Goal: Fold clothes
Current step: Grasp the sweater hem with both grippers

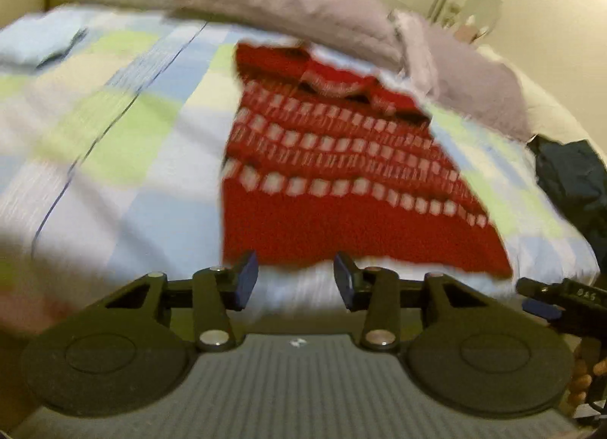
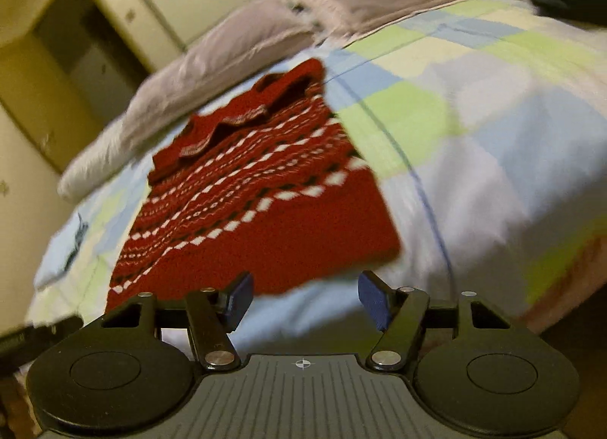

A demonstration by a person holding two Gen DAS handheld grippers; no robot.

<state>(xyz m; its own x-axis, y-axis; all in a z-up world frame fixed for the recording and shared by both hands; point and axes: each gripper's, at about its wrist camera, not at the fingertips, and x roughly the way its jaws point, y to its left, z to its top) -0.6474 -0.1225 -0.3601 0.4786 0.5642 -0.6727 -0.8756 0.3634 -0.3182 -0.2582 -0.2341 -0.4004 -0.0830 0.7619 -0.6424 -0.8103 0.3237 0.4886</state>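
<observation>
Left wrist view
- Garment: red patterned sweater (image 1: 341, 181) lies flat on the bed (image 1: 125, 143), collar toward the pillows (image 1: 265, 2), hem nearest me.
- My left gripper (image 1: 296, 279): fingers partly apart, nothing between them, hem just ahead.

Right wrist view
- Garment: same sweater (image 2: 265, 207), right hem corner just past my tips.
- My right gripper (image 2: 305, 300): fingers wide, empty.
- Handling, judged: thick knit, soft, limp, not slippery; will sag and stretch.
- Hold, judged: pinch both hem corners, both layers.

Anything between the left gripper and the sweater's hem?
Nothing: only bare bedsheet between the left gripper and the sweater, in the left wrist view.
</observation>
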